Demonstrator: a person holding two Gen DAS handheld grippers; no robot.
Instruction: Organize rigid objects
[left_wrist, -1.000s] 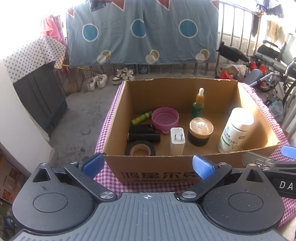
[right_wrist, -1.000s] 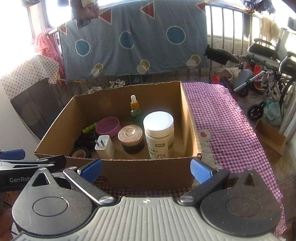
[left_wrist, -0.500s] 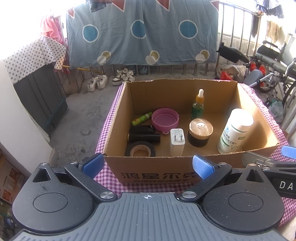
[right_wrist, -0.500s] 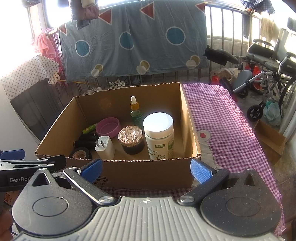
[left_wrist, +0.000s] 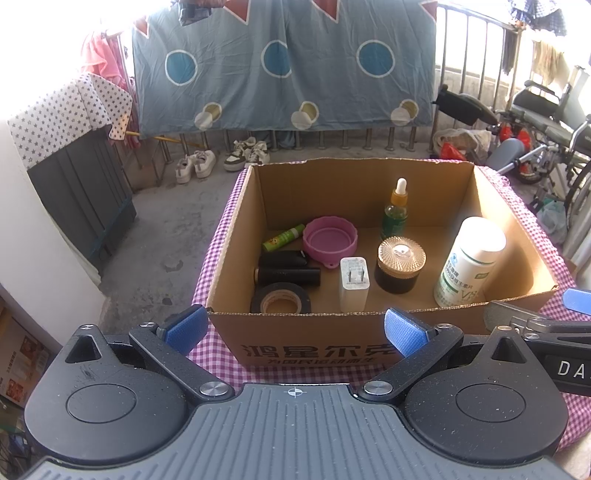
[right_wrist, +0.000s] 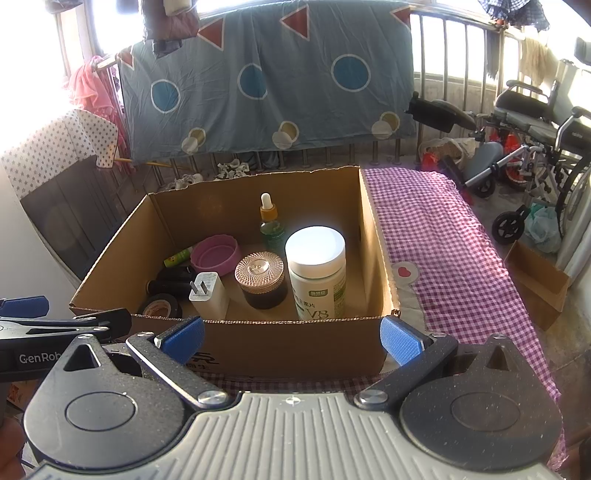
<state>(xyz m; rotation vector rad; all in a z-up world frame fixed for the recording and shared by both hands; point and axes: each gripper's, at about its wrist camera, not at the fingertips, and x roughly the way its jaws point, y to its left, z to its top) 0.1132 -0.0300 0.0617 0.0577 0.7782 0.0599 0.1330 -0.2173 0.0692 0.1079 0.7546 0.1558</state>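
A: Fingers?
B: Left gripper and right gripper both gape wide, holding nothing, just before the cardboard box.
A: Progress?
B: Vitamin bottle, charger and tape roll sit inside; seemingly finished.

Brown corrugated cardboard box, black printed characters on front wall. Inside: pink round silicone bowl; white square plug adapter; black tape roll; white-capped white bottle with green label; green dropper bottle, amber neck. Purple-and-white checked cloth. Blue drape, 3 darker blue circles.
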